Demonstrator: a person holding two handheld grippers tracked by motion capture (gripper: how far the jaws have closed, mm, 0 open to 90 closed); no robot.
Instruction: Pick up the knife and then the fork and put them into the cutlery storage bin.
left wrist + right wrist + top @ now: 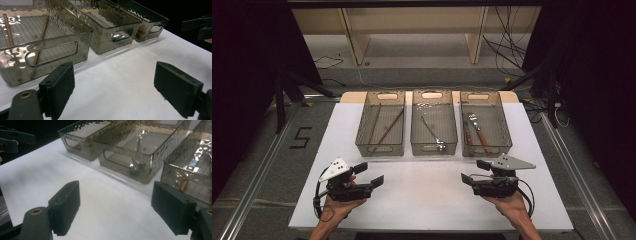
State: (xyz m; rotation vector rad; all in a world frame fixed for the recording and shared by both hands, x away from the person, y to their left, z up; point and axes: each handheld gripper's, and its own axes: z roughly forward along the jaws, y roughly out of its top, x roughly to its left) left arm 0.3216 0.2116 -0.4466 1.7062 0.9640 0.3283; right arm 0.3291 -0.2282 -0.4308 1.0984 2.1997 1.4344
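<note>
Both grippers, left (371,173) and right (472,171), gape empty near the white table's (427,200) front edge; cutlery already lies sorted in three smoky plastic bins (434,130).

We've got three bins in a row across the far half of the table (422,200), sitting just beside each other. The left bin (380,123) has two sticks (387,131) lying in it, the middle bin (434,122) a spoon (432,133), and the right bin (485,123) a fork (479,132) next to another utensil. Nearer us, the left gripper (368,173) sits in front of the left bin and the right gripper (475,171) in front of the right one, well apart.
</note>
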